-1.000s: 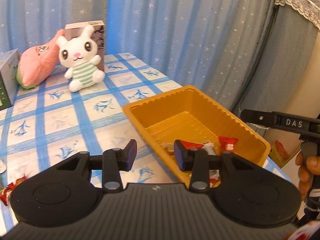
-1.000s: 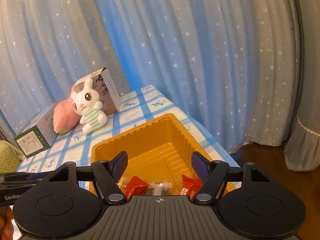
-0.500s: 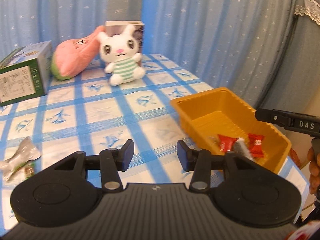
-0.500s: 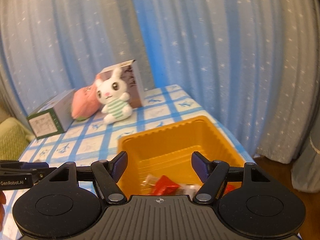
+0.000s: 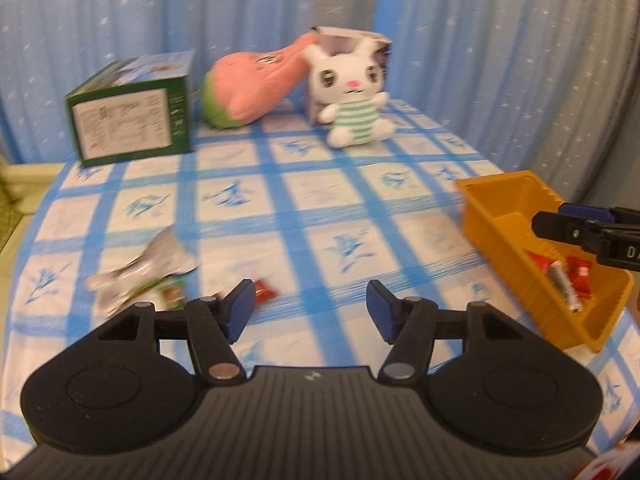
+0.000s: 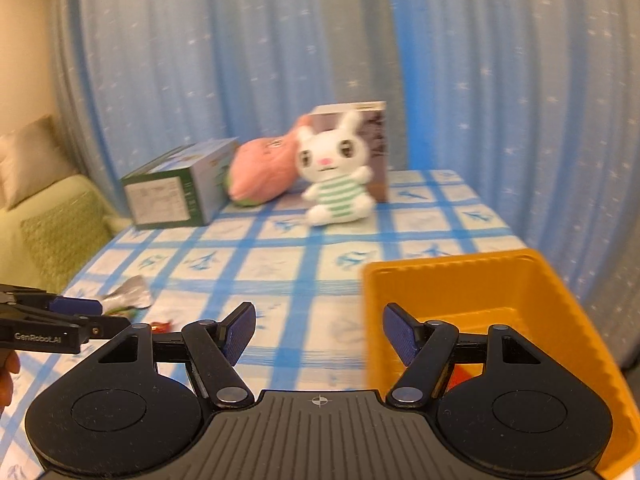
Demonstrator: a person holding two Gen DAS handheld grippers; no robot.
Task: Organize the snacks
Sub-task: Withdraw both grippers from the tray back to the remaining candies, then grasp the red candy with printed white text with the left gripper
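An orange tray (image 5: 504, 216) stands at the table's right edge with red and silver snack packets (image 5: 566, 276) inside; it also shows in the right wrist view (image 6: 460, 280). On the cloth lie a silver wrapper (image 5: 152, 264), a green-red packet (image 5: 170, 294) and a small red candy (image 5: 266, 292) just ahead of my left gripper's left finger. My left gripper (image 5: 311, 312) is open and empty above the table. My right gripper (image 6: 316, 332) is open and empty, beside the tray's left wall. The silver wrapper (image 6: 128, 294) and a red candy (image 6: 162, 326) show in the right view.
At the back stand a green box (image 5: 132, 120), a pink plush (image 5: 256, 84), a white bunny plush (image 5: 352, 100) and a carton (image 5: 352, 40) behind it. Blue curtains hang behind the table. A green sofa (image 6: 44, 224) is to the left.
Both grippers have swung left, away from the tray toward the loose snacks. The left gripper's jaws have opened wider. The tray now sits at the right of both views.
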